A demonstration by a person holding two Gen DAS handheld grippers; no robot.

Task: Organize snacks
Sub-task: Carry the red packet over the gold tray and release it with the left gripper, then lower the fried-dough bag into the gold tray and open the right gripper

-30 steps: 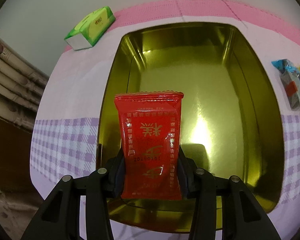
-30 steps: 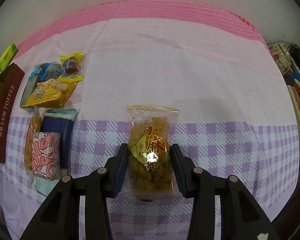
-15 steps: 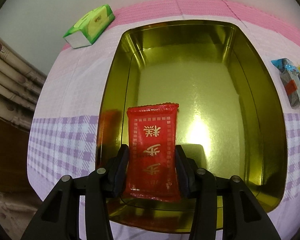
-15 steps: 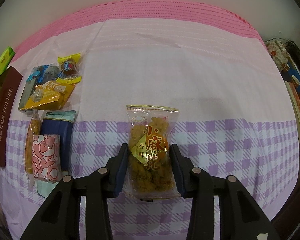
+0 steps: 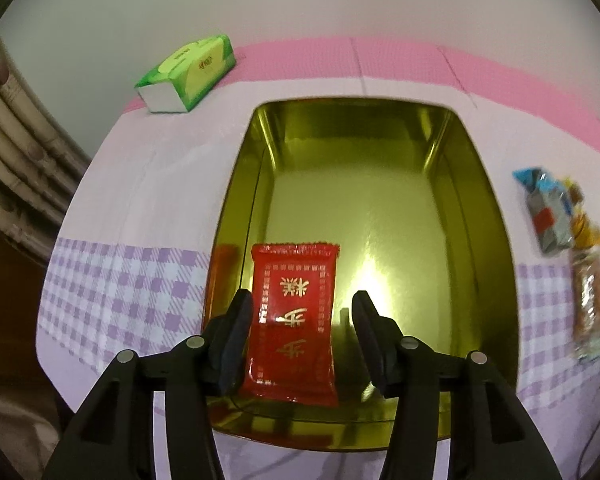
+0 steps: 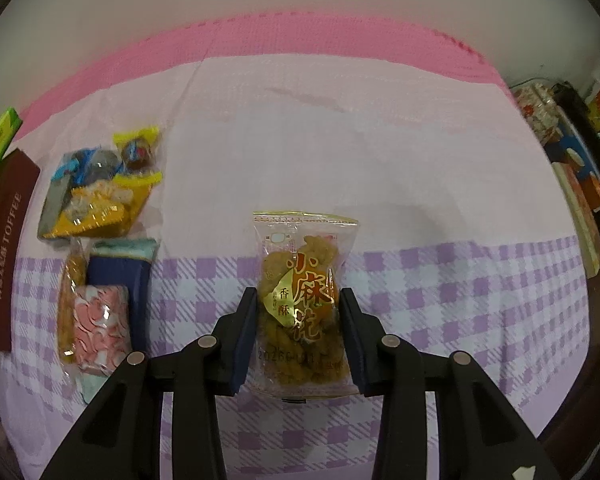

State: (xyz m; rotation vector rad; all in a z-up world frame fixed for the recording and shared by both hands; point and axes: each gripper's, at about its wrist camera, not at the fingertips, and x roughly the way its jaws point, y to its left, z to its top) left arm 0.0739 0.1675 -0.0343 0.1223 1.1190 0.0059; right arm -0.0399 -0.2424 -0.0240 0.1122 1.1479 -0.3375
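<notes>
In the left wrist view a red snack packet (image 5: 294, 312) with gold print lies on the floor of the open gold tin (image 5: 496, 240), at its near left. My left gripper (image 5: 302, 300) hangs just above it with the jaws opening. A clear gap shows at the right pad, and the left pad stands close beside the packet. In the right wrist view my right gripper (image 6: 298, 296) is shut on a clear packet of fried dough twists (image 6: 300, 264), just above the checked tablecloth.
A green tissue pack (image 5: 188, 74) lies behind the tin on the left. Loose snacks (image 6: 100, 200), a blue packet (image 6: 118, 276) and a pink packet (image 6: 100, 328) lie left of my right gripper. The brown toffee lid (image 6: 4, 248) stands at the far left. Boxes (image 6: 572, 152) crowd the right edge.
The red packet sank from upright in the left jaws to the tin floor, and those jaws spread apart and rose slightly. The right gripper kept its hold with little movement.
</notes>
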